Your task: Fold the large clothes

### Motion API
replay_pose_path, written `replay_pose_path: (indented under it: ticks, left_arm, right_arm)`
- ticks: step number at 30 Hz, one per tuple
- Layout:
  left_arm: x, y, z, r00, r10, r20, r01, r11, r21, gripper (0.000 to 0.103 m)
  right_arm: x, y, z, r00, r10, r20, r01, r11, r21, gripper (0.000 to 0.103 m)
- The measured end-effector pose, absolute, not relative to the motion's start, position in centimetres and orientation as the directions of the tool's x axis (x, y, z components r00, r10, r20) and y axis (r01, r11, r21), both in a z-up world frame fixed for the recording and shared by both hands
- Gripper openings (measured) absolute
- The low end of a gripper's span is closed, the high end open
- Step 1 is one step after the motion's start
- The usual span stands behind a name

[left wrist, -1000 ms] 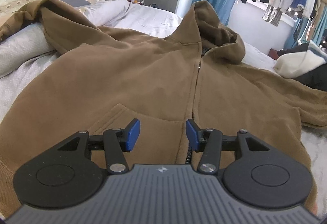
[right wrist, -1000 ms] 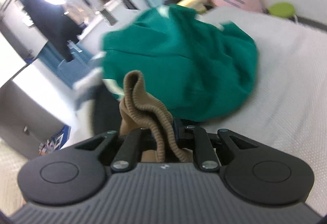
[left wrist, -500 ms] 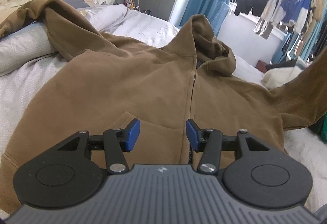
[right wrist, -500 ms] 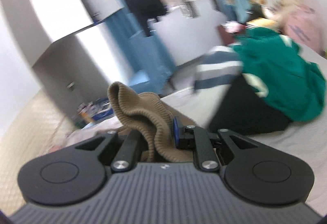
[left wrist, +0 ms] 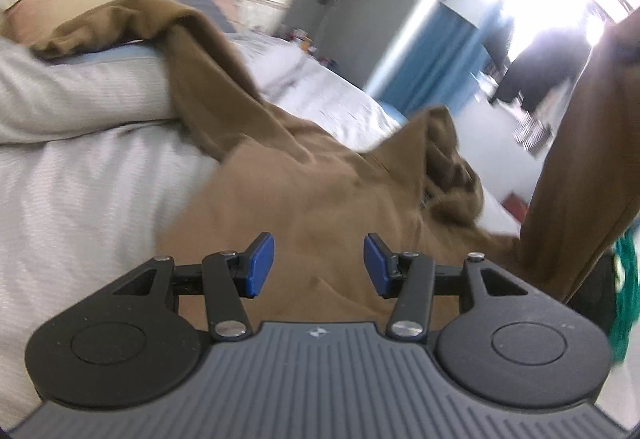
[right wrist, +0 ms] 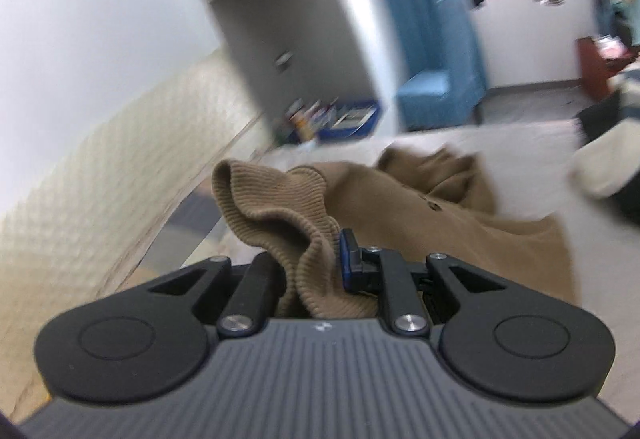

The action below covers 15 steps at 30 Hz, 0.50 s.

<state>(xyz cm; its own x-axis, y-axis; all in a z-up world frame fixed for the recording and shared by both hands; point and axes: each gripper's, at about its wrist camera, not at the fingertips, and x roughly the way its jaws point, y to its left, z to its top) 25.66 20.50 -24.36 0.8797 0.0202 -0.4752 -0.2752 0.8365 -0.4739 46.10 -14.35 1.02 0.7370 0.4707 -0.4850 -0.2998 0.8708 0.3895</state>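
Note:
A brown zip hoodie (left wrist: 320,199) lies front up on the white bed (left wrist: 80,179), its hood (left wrist: 444,159) at the far end. One sleeve (left wrist: 192,79) runs up over a pillow at the left. My left gripper (left wrist: 319,265) hovers open above the hoodie's chest, nothing between its blue pads. The other sleeve (left wrist: 580,159) hangs lifted at the right edge of that view. In the right wrist view my right gripper (right wrist: 320,263) is shut on that sleeve's ribbed cuff (right wrist: 280,207), held above the hoodie's body (right wrist: 460,231).
A white pillow (left wrist: 80,99) lies at the left under the sleeve, before a quilted headboard (right wrist: 100,179). Green clothing (left wrist: 620,299) lies at the right edge of the bed. Blue curtains (right wrist: 432,19), a grey cabinet and hanging clothes stand beyond the bed.
My right gripper has swung the cuff up and leftward from beside the green garment to above the hoodie's body. The left gripper has shifted left and rolled, still open.

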Motion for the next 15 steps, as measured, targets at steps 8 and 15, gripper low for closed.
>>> replay_pose_path:
  ticks: [8,15]
  left_arm:
    - [23.9,27.3,-24.6,0.888,0.114,-0.445,-0.377,0.735,-0.564,0.056]
    - [23.6,31.9,-26.2,0.868,0.196,-0.457,-0.459,0.67,-0.584,0.056]
  right_arm:
    - [45.4,1.4,-8.2,0.541,0.557,-0.63,-0.438,0.826,0.355,0.016]
    - [46.6,8.7,-18.4,0.385,0.542,-0.747,-0.413,0.825,0.386,0.016]
